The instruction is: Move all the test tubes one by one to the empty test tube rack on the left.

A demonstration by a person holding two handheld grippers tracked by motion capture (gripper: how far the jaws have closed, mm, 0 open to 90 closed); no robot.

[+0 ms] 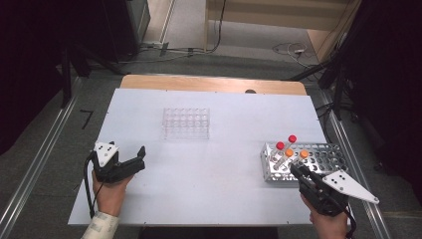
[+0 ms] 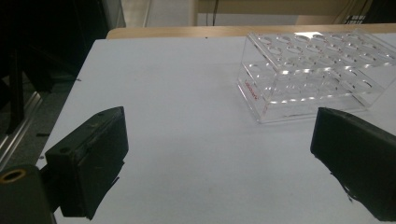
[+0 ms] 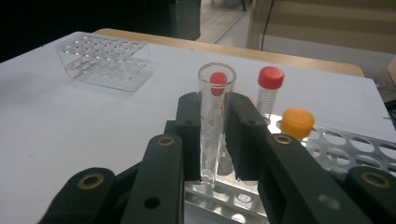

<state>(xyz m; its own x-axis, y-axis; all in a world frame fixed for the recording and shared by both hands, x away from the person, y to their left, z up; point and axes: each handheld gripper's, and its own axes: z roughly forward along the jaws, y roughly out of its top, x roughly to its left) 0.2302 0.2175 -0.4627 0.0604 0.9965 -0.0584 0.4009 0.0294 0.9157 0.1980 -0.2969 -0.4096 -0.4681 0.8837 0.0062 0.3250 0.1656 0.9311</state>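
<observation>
Jaws of the right gripper [image 3: 215,135] are clamping a clear open-topped tube [image 3: 215,116], holding it upright with its foot just above the metal rack [image 3: 355,149] lying under and beyond the pads. Just past the jaws an orange-capped tube [image 3: 297,122] and two red-capped tubes [image 3: 270,88] are standing close together, leaving little side room there. Farther off, bare white table [image 3: 70,116] is stretching to the clear plastic rack [image 3: 105,60], with nothing between.

The left gripper [image 1: 137,158] is resting near the table's near-left edge, jaws standing wide and holding nothing; open tabletop is lying ahead of them, the clear rack beyond the farther jaw.
</observation>
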